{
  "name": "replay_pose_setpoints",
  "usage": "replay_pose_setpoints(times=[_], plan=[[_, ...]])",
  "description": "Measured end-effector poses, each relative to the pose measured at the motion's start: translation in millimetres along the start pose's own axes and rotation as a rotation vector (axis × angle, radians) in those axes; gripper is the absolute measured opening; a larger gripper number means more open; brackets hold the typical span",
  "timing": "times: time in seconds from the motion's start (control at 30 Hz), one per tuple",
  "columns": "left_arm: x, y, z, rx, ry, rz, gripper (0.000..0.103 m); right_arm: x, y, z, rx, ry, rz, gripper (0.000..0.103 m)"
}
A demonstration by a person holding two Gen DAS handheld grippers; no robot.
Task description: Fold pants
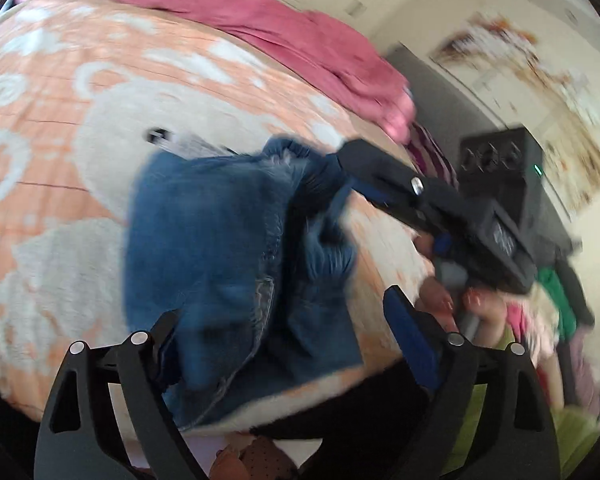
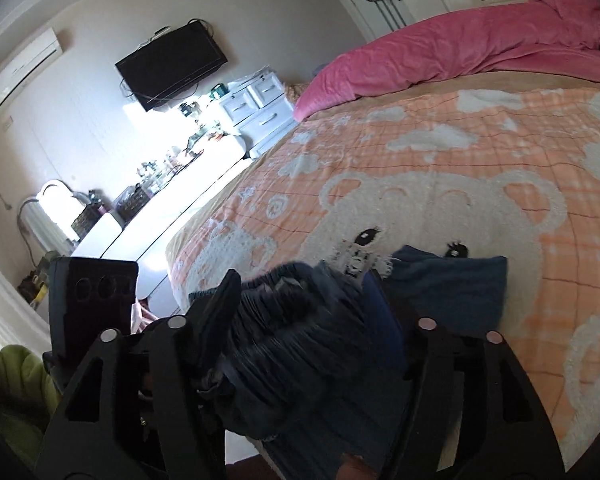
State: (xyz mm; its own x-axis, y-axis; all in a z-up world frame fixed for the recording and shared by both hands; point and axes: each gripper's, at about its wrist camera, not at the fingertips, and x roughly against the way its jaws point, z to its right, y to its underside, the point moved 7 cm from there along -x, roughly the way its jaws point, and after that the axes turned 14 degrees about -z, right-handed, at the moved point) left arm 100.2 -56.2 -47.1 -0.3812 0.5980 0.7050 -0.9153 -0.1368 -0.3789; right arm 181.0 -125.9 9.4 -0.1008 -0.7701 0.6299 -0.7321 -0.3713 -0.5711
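Blue denim pants (image 1: 236, 236) lie bunched near the edge of a bed (image 2: 480, 152) with an orange bear-print blanket, pink duvet (image 2: 460, 56) beyond. Wall TV (image 2: 171, 65), white dresser (image 2: 260, 110). Left gripper (image 1: 288, 320) jaws apart over the denim. Right gripper (image 2: 304, 300) jaws around the gathered waistband; grip unclear.

The pants (image 1: 236, 240) lay on the bedspread (image 1: 60, 160) between the left gripper's (image 1: 284, 320) jaws; a quilt (image 1: 260, 20) lay beyond.
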Motion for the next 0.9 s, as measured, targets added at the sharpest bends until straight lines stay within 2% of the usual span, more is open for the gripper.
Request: replay_pose_setpoints(times=[0.13, 0.2, 0.23, 0.33, 0.4, 0.47, 0.6, 0.8, 0.9], plan=[[-6, 13, 9, -0.053, 0.1, -0.046, 0.086, 11, 27, 24, -0.033, 0.171, 0.001, 0.063], [7, 11, 6, -0.058, 0.086, 0.005, 0.085, 12, 38, 25, -0.026, 0.248, -0.013, 0.063], [13, 7, 1, -0.055, 0.039, 0.035, 0.085, 12, 41, 23, -0.021, 0.265, -0.016, 0.063], [19, -3, -18, -0.028, -0.194, 0.072, 0.085, 6, 43, 8, -0.004, 0.273, -0.023, 0.068], [9, -9, -26, -0.041, -0.301, 0.061, 0.084, -4, 42, -3, 0.018, 0.282, -0.044, 0.069], [-9, -8, -35, -0.062, -0.425, 0.012, 0.078, -14, 46, -7, 0.046, 0.34, -0.082, 0.069], [-23, 9, -46, -0.101, -0.465, -0.04, 0.078, -23, 66, 5, 0.098, 0.515, -0.141, 0.069], [-19, 13, -51, -0.089, -0.455, -0.043, 0.08, -24, 80, 17, 0.031, 0.496, -0.143, 0.07], [-14, 10, -50, -0.077, -0.445, -0.027, 0.079, -12, 76, 10, 0.026, 0.491, -0.096, 0.072]])
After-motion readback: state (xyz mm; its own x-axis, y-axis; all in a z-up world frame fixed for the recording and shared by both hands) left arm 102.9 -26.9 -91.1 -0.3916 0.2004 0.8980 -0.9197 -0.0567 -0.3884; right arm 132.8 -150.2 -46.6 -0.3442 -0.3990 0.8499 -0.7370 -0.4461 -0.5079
